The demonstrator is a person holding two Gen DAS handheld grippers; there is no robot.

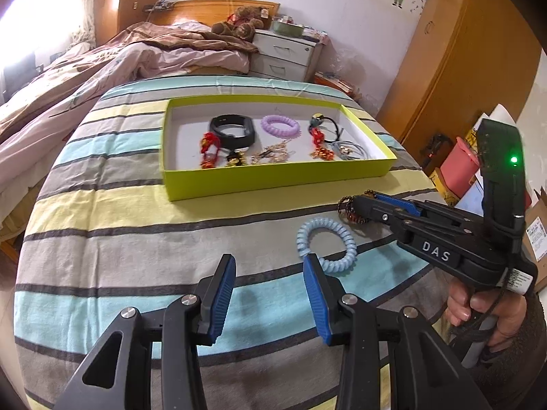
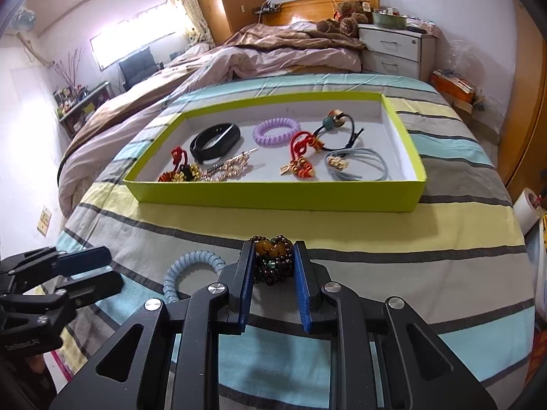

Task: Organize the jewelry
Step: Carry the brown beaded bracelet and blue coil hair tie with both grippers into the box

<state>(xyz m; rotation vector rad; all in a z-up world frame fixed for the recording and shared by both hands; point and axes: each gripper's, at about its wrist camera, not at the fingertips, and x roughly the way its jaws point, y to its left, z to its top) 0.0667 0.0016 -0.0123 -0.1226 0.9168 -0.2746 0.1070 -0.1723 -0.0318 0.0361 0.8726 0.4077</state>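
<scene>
A lime-green tray (image 1: 273, 179) (image 2: 273, 198) lies on the striped bedspread and holds a black band (image 2: 214, 141), a purple coil tie (image 2: 276, 131), red and gold charms and grey hair ties. My right gripper (image 2: 272, 256) (image 1: 355, 206) is shut on a dark beaded bracelet (image 2: 271, 261) in front of the tray. A light blue coil tie (image 1: 326, 242) (image 2: 193, 266) lies on the bedspread just left of it. My left gripper (image 1: 270, 273) (image 2: 99, 266) is open and empty, just left of the blue coil.
A rumpled pink and brown duvet (image 2: 239, 58) lies on the bed to the far left. A white drawer unit (image 2: 396, 51) stands behind. A wooden wardrobe (image 1: 454, 54) is at the right, with boxes (image 1: 458, 171) on the floor beside the bed edge.
</scene>
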